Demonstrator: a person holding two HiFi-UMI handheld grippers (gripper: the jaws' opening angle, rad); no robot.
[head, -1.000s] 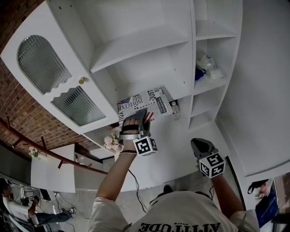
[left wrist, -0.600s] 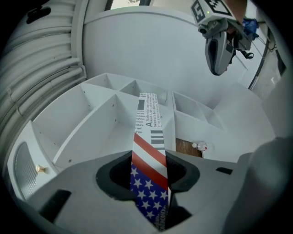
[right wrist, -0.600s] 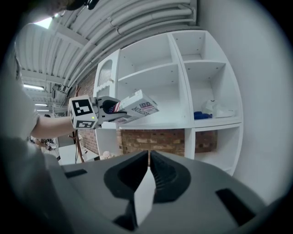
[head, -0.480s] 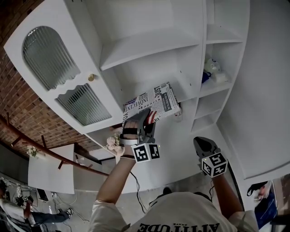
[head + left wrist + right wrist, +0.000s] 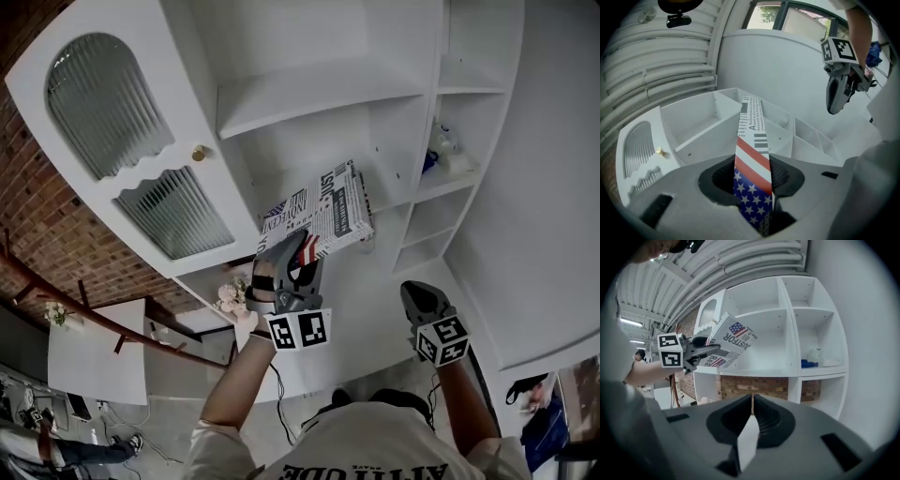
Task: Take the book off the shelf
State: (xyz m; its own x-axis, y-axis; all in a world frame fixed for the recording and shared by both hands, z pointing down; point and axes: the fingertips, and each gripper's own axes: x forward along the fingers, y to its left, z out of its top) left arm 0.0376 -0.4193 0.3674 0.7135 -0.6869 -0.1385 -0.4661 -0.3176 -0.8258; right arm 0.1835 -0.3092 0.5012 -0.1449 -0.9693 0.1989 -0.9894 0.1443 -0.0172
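I see a white shelf unit [image 5: 309,84] filling the upper frame, with a brick wall [image 5: 37,216] at the left. The book [image 5: 328,206], newsprint-patterned with a stars-and-stripes corner, hangs tilted at centre frame before the middle bay. My left gripper [image 5: 298,251] has its fingers pinching the book's lower edge. My right gripper [image 5: 424,298], lower right, has its fingers pressed together.

At ten o'clock in the head view we see a white door [image 5: 122,150] with two ribbed-glass panes and a brass knob [image 5: 198,153] at its edge. Brick wall [image 5: 47,234] fills nine o'clock. A white table [image 5: 98,352] stands at eight o'clock. At two o'clock a blue thing [image 5: 428,161] lies just beside a white bundle [image 5: 452,159].
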